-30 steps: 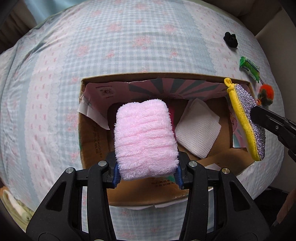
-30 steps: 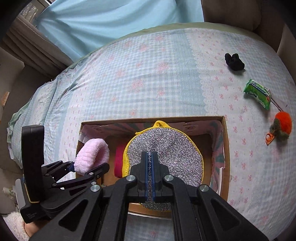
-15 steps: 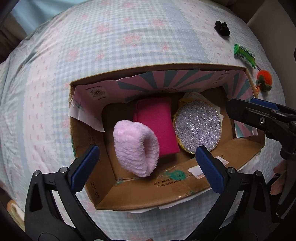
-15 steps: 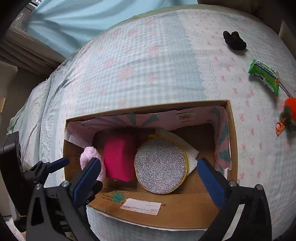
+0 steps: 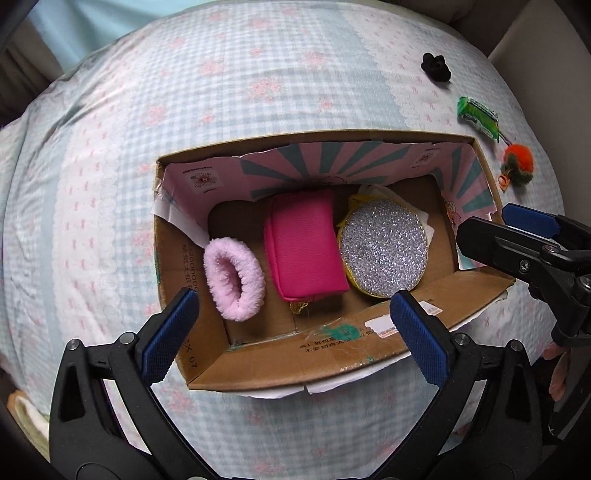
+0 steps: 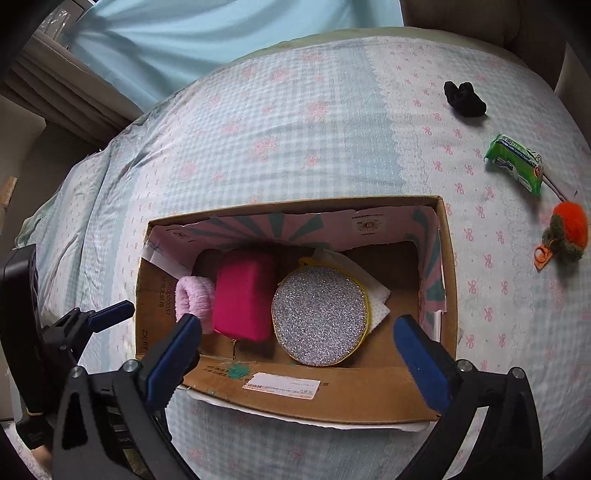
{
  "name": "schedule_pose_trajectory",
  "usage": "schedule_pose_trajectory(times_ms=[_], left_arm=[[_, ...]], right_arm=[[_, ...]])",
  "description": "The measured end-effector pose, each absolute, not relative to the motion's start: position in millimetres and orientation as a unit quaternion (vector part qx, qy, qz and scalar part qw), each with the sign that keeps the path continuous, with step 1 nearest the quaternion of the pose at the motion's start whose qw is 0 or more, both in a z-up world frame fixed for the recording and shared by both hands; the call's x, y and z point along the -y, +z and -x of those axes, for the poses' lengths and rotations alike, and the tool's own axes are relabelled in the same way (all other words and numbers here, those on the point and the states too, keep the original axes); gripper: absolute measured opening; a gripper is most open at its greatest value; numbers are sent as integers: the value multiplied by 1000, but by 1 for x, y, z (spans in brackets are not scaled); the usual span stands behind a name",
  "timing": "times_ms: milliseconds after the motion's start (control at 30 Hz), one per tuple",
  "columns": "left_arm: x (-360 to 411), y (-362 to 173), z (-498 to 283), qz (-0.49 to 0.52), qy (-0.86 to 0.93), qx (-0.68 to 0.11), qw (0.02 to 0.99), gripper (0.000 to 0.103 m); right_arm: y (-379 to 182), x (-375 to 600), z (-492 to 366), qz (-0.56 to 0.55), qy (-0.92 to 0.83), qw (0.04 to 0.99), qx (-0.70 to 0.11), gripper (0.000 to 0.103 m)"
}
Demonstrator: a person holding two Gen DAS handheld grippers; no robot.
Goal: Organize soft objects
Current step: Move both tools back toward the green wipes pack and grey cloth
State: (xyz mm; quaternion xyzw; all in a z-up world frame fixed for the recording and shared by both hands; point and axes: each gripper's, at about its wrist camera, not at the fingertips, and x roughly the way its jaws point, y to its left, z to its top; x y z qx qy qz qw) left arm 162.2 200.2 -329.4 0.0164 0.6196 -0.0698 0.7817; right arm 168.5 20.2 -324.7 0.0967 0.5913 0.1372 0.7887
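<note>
An open cardboard box (image 5: 332,354) (image 6: 332,398) sits on the bed. Inside lie a fluffy pink ring (image 5: 233,282) (image 6: 194,297) at the left, a magenta pouch (image 5: 304,245) (image 6: 243,295) in the middle and a round silver glitter pouch with yellow trim (image 5: 384,249) (image 6: 320,314) on a white cloth (image 6: 373,295) at the right. My left gripper (image 5: 293,328) hangs open above the box's near wall, empty. My right gripper (image 6: 303,354) is open and empty over the near wall too; it shows at the right edge of the left wrist view (image 5: 517,236).
On the checked bedspread (image 6: 295,129) right of the box lie a black fuzzy item (image 5: 436,67) (image 6: 464,99), a green packet (image 5: 477,114) (image 6: 515,162) and an orange pompom charm (image 5: 517,168) (image 6: 567,232). A blue curtain (image 6: 221,33) hangs behind the bed.
Both grippers have opened: the left let go of the fluffy pink ring and the right of the glitter pouch. Both items now lie in the box.
</note>
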Motion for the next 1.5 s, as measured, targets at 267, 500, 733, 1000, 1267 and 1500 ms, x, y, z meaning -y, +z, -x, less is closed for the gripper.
schedule_pose_trajectory(times_ms=[267,500,733,1000,1267,1500], left_arm=[[-203,-294,-142,-11,-61,-593,802,103],[-208,-233,-113,7,-47,-544,838,103],[-205,-142,-77,12,-31,-466,884,103],[-183,-71,-54,19,-48,-404,913,103],[-129,-50,-55,11,-70,-394,917,103],[-65,-50,-70,19,-50,-395,917,103]], right_arm=[[-280,-23,-147,-63,126,811,-568,103],[-211,-15,-114,-27,97,845,-525,103],[-120,12,-68,-15,44,897,-439,103],[-60,59,-26,-22,-15,927,-375,103],[-47,120,-13,-37,-53,932,-356,103],[-53,189,-31,-28,-37,931,-362,103]])
